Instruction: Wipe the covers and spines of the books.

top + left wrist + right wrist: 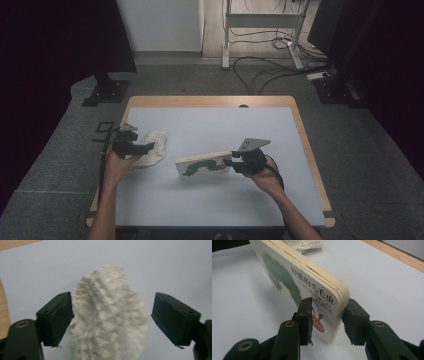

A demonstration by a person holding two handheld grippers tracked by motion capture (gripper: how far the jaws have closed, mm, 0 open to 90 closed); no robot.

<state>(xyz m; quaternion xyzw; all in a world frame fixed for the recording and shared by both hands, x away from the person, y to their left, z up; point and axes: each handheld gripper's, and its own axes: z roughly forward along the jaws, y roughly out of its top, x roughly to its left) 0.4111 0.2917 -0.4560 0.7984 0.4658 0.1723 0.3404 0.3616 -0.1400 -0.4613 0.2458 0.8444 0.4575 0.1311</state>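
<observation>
While the right gripper clamps a thick, round-cornered board book, the left gripper gapes around a dimpled paper towel.

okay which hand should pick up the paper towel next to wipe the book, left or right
Left, most likely. The left gripper has its jaws open on either side of the crumpled paper towel, not pressing it. The right gripper is clamped on the board book, holding it upright on edge on the table.

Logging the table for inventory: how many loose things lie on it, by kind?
Board book, standing on edge in the right gripper: 1
White crumpled paper towel, between the open left gripper jaws: 1
Total: 2
</observation>
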